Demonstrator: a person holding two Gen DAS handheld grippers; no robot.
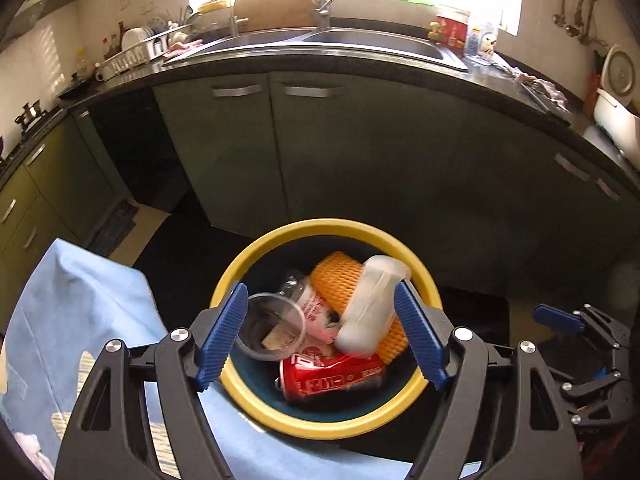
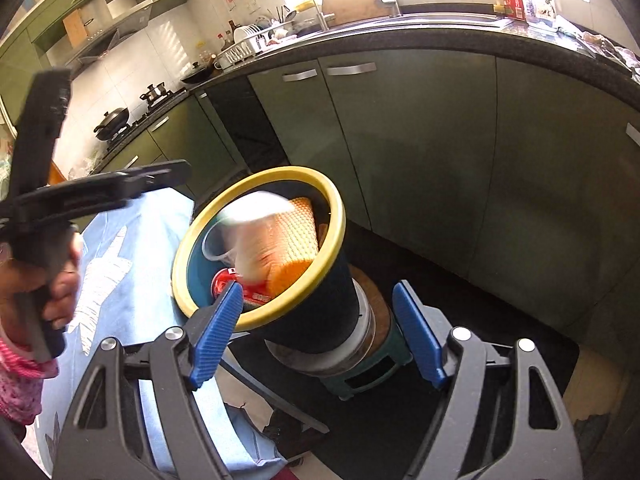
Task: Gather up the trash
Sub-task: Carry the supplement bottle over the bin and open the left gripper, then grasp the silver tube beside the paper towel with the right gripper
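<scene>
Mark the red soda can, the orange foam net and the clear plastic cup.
red soda can [image 1: 334, 376], left wrist view, its printed side
orange foam net [image 1: 334, 280], left wrist view, upper mesh
clear plastic cup [image 1: 272, 330], left wrist view, open mouth

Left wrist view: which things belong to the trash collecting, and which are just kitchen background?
Job:
yellow-rimmed bin
red soda can
clear plastic cup
white plastic bottle
orange foam net

Background:
sink
dish rack
blue cloth
</scene>
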